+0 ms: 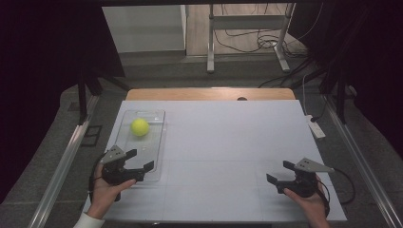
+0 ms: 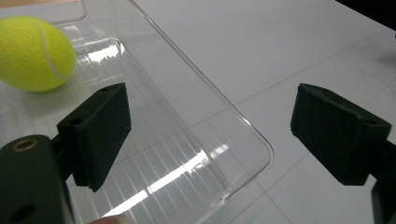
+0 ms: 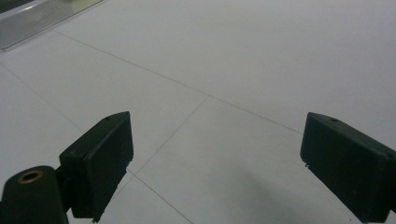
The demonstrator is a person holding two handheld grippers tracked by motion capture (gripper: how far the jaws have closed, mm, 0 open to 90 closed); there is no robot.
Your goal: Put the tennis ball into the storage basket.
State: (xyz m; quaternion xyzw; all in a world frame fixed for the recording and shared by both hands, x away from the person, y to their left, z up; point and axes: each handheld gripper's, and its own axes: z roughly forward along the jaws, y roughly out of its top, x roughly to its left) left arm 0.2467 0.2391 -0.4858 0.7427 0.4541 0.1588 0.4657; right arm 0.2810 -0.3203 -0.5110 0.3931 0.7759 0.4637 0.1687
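A white counter (image 1: pixel 228 142) spans the middle of the high view. A clear tray (image 1: pixel 157 142) lies at its left, with a yellow ball (image 1: pixel 139 127) in the tray's upper part. The left claw (image 1: pixel 141 160), lower left, hangs over the tray's near end, jaws spread and holding nothing. The right claw (image 1: pixel 280 172), lower right, is spread too, over bare counter. No grasp has begun; likely the ball is the target, so the left claw must reach up-frame and straddle it.

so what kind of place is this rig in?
Probably a lab or data-collection booth, not a home: dark curtains flank a white-covered table, loose cables run round a metal stand behind, and the left gripper waits open.
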